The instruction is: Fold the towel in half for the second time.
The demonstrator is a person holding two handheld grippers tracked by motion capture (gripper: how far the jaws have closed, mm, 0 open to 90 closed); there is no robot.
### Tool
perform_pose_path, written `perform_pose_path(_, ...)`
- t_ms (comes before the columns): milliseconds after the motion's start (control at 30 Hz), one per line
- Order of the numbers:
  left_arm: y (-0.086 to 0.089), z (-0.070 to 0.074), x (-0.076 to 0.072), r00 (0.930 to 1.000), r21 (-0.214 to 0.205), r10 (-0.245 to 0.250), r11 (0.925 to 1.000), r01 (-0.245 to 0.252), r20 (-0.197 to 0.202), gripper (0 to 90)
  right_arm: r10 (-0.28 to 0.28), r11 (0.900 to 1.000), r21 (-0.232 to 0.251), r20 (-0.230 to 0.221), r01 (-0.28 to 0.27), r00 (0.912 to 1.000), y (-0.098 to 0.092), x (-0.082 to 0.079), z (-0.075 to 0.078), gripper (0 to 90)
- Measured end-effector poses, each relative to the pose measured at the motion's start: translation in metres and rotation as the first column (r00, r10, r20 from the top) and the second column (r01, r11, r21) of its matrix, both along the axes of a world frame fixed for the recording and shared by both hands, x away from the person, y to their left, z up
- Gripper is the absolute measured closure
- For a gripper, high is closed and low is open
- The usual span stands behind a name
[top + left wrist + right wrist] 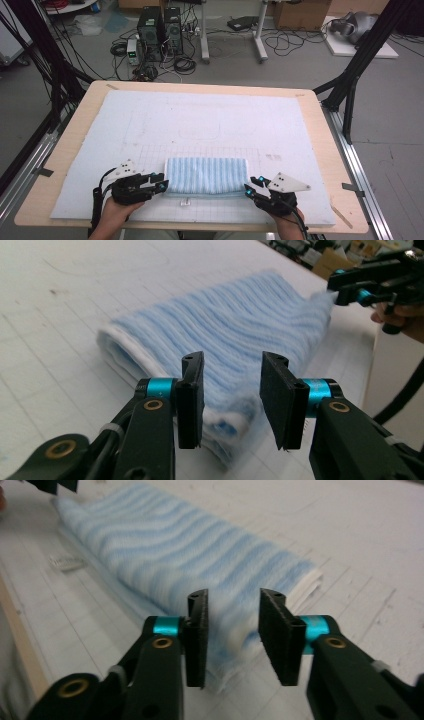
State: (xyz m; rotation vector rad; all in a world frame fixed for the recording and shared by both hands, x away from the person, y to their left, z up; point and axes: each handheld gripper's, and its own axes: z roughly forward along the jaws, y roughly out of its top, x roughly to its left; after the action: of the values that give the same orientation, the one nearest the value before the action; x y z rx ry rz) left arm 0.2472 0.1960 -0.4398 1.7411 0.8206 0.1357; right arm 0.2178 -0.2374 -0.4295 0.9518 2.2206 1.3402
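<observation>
We count one bench (320, 150), one white gridded mat (210, 120) on it, one folded blue-striped towel (207, 175) at the mat's near middle, and two hand-held grippers. The left hand-held gripper (161, 182) sits at the towel's left end, the right hand-held gripper (252, 184) at its right end; each stands partly open, holding nothing. Contact with the cloth is hard to make out.

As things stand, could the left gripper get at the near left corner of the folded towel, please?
Probably yes: the left gripper is open, its jaws framing the blue striped towel corner, with nothing between them.
</observation>
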Motion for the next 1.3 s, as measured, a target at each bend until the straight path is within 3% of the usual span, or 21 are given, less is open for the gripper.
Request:
perform_pose_path(100,0.0,0.006,0.005,0.9997,-0.02,0.017,0.9997,-0.017,0.02,60.8,-0.024,0.9979,0.06,0.023,0.023,0.9994,-0.004,0.004,0.011,58.7)
perform_pose_path(200,-0.006,0.007,0.009,0.9992,-0.021,0.016,0.9997,-0.016,0.036,64.1,-0.035,0.998,0.053,0.025,0.034,0.9991,0.002,0.012,0.018,59.4)
perform_pose_path(367,-0.022,-0.002,0.011,0.9999,0.072,-0.007,0.9973,0.008,-0.013,70.2,-0.009,1.0,0.0,-0.016,0.009,0.9998,0.022,0.024,0.006,63.3)
perform_pose_path(433,-0.025,-0.004,0.011,0.9994,0.098,-0.015,0.9951,0.018,-0.033,70.2,0.004,0.9996,-0.027,-0.054,-0.005,0.9985,0.029,0.025,-0.001,64.9)
perform_pose_path(567,-0.027,-0.008,0.011,0.998,0.183,-0.006,0.983,0.018,-0.063,71.3,0.032,0.9933,-0.108,-0.091,-0.042,0.9953,0.035,0.024,-0.011,65.7)
perform_pose_path(767,-0.026,-0.011,0.007,0.9983,0.229,-0.004,0.9734,0.017,-0.058,75.3,0.03,0.9902,-0.132,-0.114,-0.045,0.993,0.028,0.02,-0.016,65.9)
perform_pose_path(967,-0.024,-0.011,0.007,0.9983,0.212,0.002,0.9773,0.01,-0.058,75.6,0.032,0.9939,-0.101,-0.121,-0.045,0.9922,0.024,0.019,-0.016,63.7)
perform_pose_path(1133,-0.016,-0.008,0.012,0.9994,0.122,0.032,0.992,-0.034,0.012,65.0,0.017,0.9999,0.003,-0.056,-0.016,0.9983,0.016,0.023,-0.005,62.1)
perform_pose_path(1200,-0.013,-0.007,0.017,0.9984,0.089,0.043,0.995,-0.046,0.038,62.9,-0.006,1.0,0.0,-0.058,0.006,0.9983,0.016,0.03,-0.003,63.9)
perform_pose_path(1300,-0.013,-0.006,0.031,0.9966,0.105,0.075,0.9914,-0.078,0.033,63.4,-0.043,0.9983,-0.043,-0.071,0.04,0.9965,0.021,0.045,-0.006,69.7)
